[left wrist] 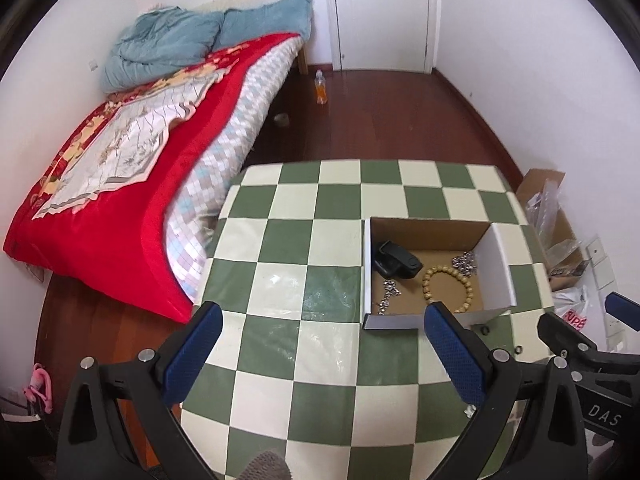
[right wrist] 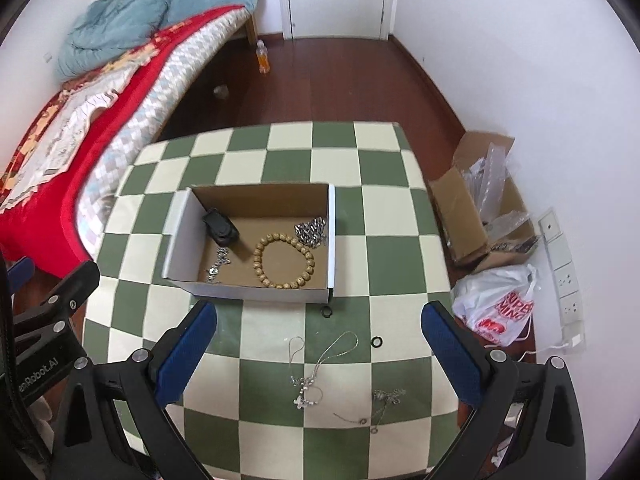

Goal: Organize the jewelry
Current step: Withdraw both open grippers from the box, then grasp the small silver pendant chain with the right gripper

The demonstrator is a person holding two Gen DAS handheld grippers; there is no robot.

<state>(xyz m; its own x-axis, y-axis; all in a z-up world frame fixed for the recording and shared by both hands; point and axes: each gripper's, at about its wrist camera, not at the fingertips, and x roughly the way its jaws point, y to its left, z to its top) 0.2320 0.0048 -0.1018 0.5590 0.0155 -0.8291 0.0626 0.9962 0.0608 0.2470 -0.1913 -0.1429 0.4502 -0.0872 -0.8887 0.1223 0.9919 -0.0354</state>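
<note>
Since both my left gripper (left wrist: 320, 344) and right gripper (right wrist: 320, 344) hang spread and empty, the thin necklace (right wrist: 306, 376) lying flat on the table (right wrist: 264, 168) before the box (right wrist: 248, 292) may snag or slip my pinch.

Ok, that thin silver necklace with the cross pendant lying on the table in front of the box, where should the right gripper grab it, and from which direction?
Probably at the bunched knot above the cross pendant, near, where the silver necklace strands gather. The chain lies flat on the checkered table, so come straight down with the open right gripper, fingers straddling the bunch. The single strands look too thin to pinch reliably.
</note>
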